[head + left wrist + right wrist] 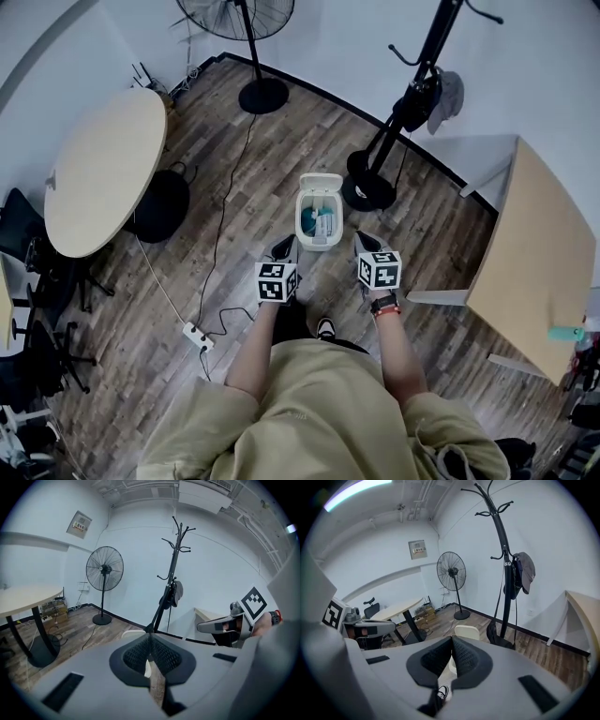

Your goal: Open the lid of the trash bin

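Observation:
A small white trash bin (pixel 318 225) stands on the wooden floor just ahead of the person's feet. Its lid (pixel 321 182) is tipped up at the far side and something blue-green lies inside. My left gripper (pixel 284 247) hovers near the bin's near-left corner, and my right gripper (pixel 366 242) hangs by its near-right side. Neither touches the bin. Both are shut with nothing between the pads. In the left gripper view the raised lid (pixel 133 633) peeks over the jaws; in the right gripper view the lid (pixel 467 632) shows just beyond them.
A coat rack (pixel 394 122) with a dark bag stands right behind the bin. Farther back is a pedestal fan (pixel 262 94). A round table (pixel 101 169) is at the left, a rectangular table (pixel 530 253) at the right. A power strip (pixel 196 336) and its cable lie on the floor at the left.

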`<action>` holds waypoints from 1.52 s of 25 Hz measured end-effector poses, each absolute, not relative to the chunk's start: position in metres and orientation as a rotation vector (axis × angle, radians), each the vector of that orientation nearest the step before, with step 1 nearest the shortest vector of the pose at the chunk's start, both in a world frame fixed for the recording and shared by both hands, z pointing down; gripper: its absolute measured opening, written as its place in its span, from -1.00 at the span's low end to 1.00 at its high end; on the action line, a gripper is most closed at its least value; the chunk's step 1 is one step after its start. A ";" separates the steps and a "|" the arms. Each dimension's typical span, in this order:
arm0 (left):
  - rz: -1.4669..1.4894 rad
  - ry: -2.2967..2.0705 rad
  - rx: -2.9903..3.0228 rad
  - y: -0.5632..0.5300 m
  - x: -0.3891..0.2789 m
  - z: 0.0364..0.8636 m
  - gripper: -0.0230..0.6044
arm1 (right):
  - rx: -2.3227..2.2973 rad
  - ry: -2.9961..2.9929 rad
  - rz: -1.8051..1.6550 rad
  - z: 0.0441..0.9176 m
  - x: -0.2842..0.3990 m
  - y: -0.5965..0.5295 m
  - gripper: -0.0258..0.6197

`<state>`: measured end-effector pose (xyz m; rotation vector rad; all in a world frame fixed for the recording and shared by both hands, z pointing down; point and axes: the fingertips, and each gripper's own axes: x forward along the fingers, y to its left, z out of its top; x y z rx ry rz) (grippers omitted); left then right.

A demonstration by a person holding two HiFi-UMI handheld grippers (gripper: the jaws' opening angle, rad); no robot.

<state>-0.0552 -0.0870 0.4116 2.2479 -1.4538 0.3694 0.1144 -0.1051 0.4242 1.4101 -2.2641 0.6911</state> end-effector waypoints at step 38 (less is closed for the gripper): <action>0.045 -1.755 2.540 -0.044 -0.061 0.226 -0.85 | 1.710 -2.549 0.204 0.229 0.122 -0.060 -0.87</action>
